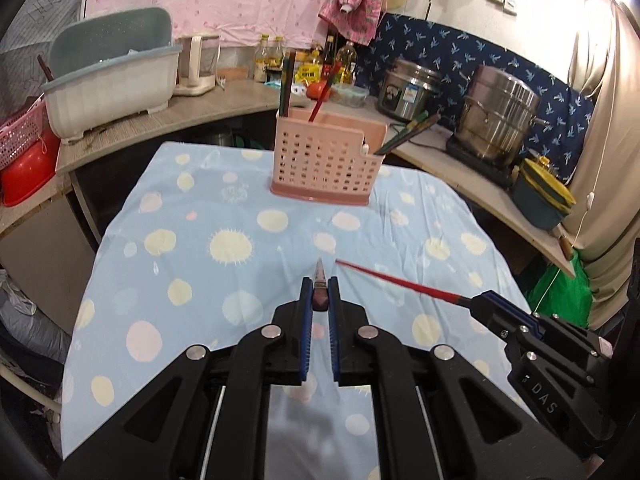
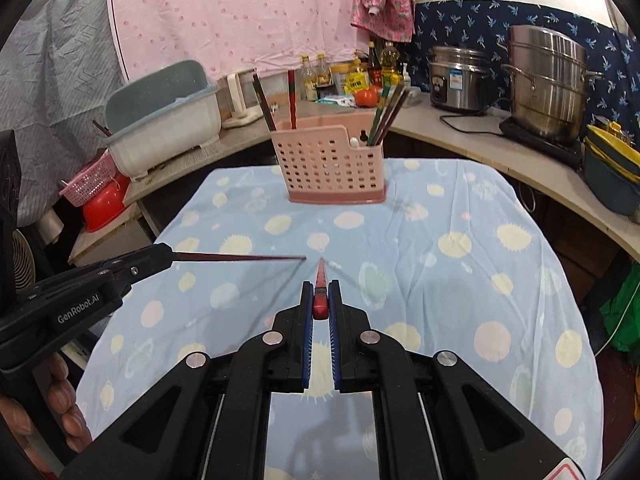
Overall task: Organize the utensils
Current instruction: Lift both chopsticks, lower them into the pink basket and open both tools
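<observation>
Chopstick (image 2: 321, 280) juts forward, pinched in the right claw (image 2: 320, 300).

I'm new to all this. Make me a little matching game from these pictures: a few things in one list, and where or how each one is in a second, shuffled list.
Things:
1. left gripper
2. right gripper
3. pink holder
4. steel pot

States or places:
A. stands on the spotted blue cloth, with chopsticks sticking up out of it
B. shut on a red chopstick
C. on the counter at the right, off the cloth
D. shut on a dark brown chopstick

Pairs: 1-D, 2-B, 3-A, 4-C
</observation>
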The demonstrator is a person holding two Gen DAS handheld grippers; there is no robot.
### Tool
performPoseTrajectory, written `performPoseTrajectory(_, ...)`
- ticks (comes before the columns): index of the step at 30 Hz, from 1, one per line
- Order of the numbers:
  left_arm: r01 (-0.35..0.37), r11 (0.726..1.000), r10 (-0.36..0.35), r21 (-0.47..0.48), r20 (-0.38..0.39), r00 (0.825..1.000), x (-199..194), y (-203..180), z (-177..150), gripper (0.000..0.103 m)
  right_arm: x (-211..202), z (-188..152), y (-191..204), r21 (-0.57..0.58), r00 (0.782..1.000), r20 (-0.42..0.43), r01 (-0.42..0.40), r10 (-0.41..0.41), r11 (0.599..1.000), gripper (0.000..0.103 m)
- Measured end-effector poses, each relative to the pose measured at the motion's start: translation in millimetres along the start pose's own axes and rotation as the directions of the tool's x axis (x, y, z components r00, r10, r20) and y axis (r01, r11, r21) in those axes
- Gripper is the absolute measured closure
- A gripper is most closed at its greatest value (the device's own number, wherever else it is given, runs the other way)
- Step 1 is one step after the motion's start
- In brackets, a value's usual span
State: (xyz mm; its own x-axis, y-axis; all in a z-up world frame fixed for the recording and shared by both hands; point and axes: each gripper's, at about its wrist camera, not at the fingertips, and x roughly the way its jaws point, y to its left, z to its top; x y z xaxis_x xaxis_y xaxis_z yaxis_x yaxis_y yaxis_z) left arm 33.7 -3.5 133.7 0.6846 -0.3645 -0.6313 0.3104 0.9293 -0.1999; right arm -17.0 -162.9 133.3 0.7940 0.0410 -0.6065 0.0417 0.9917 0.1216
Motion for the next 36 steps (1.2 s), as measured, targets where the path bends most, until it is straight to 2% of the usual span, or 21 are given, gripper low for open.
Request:
performPoseTrajectory(13,-0.008,1.0,0.006,0.021,0.093,0.996,-16,-7,61,0.096,-14,45,0,-0.006,0.997,0.08,-0.015,0.016,1.0,0.096)
performPoseTrajectory(23,-0.028,0.997,0.02,0.069,0.122,0.992,-13,-21,103,0.096,-18,84,-4,-0.016,0.992,0.12,-0.029,0.031,0.999,0.096)
performPoseTrajectory(29,-0.037,0.992,0.018,0.118,0.16,0.987,-11,-37,144,0.096,-16,136,-14,-0.014,0.986,0.166,-0.028,0.03,1.0,0.096)
performPoseTrajectory(36,-0.057,0.986,0.021,0.154,0.225,0.974,-5,-56,202,0.096,-10,206,-19,-0.018,0.969,0.246,0.01,-0.005,1.0,0.096)
